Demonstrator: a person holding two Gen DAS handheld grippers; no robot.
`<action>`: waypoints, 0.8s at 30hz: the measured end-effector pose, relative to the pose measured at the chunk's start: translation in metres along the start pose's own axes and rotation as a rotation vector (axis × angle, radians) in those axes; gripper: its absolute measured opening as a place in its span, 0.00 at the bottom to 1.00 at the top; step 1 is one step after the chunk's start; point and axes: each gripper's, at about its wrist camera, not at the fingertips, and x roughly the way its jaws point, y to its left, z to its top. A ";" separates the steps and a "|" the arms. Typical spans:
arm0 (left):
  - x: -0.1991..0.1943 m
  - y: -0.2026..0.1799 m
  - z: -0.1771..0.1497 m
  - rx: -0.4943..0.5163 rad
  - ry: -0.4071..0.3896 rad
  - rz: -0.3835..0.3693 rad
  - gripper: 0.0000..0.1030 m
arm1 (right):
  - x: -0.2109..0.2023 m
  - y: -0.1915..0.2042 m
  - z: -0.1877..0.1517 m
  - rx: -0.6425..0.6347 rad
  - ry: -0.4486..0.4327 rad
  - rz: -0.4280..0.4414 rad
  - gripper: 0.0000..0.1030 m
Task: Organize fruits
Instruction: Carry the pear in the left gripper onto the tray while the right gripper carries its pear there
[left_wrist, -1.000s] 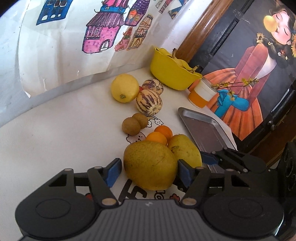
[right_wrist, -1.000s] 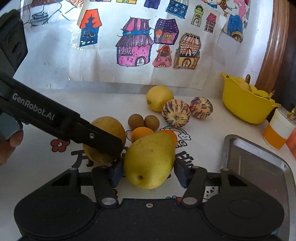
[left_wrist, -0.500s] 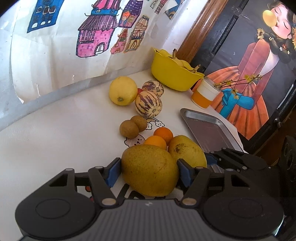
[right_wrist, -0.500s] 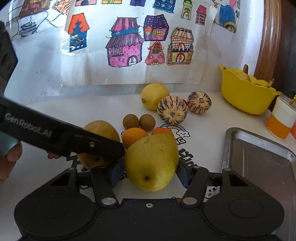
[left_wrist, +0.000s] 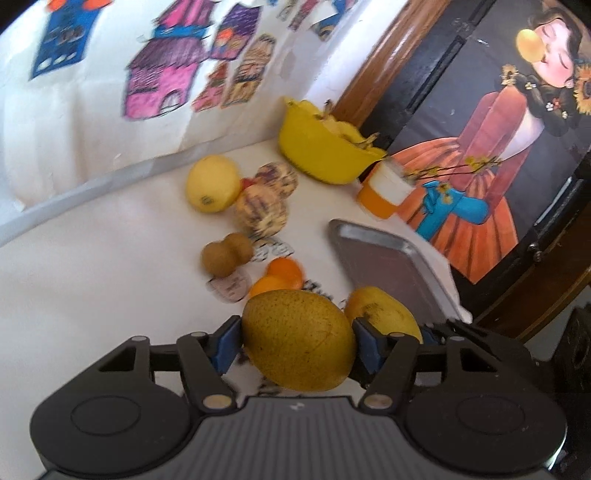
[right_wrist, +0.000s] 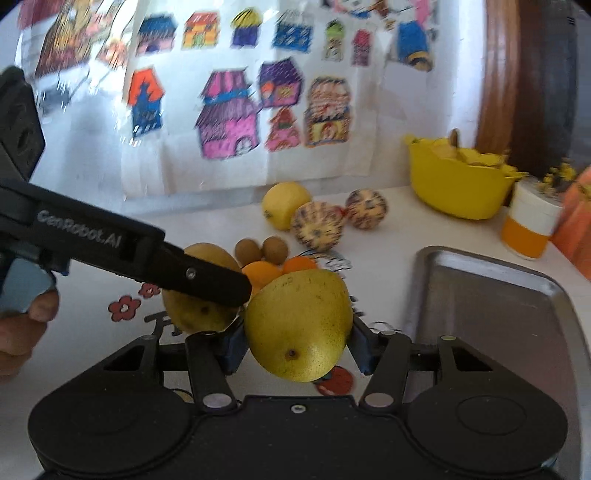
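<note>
Pears, two, each clamped across its widest part between blue pads. Left pear (left_wrist: 299, 339) held by left gripper (left_wrist: 295, 343), jaws moderately wide; right pear (right_wrist: 299, 325) held by right gripper (right_wrist: 295, 345), jaws narrower, blossom end facing the camera. Both apparently lifted just clear of counter (left_wrist: 92, 266), though contact underneath hidden. Likely firm, fairly heavy, smooth-skinned and easily bruised; best gripped at the broad belly, gently, not at the tapering neck. Just beyond: two oranges (right_wrist: 273, 271), two brown kiwis (left_wrist: 225, 253), two striped melons (right_wrist: 317, 227), lemon (left_wrist: 210, 182). Right of these: empty metal tray (right_wrist: 491, 295). Further back: yellow bowl (right_wrist: 458, 181), orange-and-white cup (left_wrist: 384, 190).
</note>
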 end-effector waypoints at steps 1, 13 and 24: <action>0.002 -0.005 0.003 0.002 -0.003 -0.008 0.66 | -0.006 -0.005 0.001 0.006 -0.010 -0.011 0.56; 0.080 -0.068 0.043 0.100 -0.008 -0.079 0.66 | -0.018 -0.094 0.009 0.102 -0.029 -0.255 0.56; 0.159 -0.092 0.059 0.151 0.031 -0.058 0.66 | 0.020 -0.155 -0.001 0.191 0.069 -0.312 0.56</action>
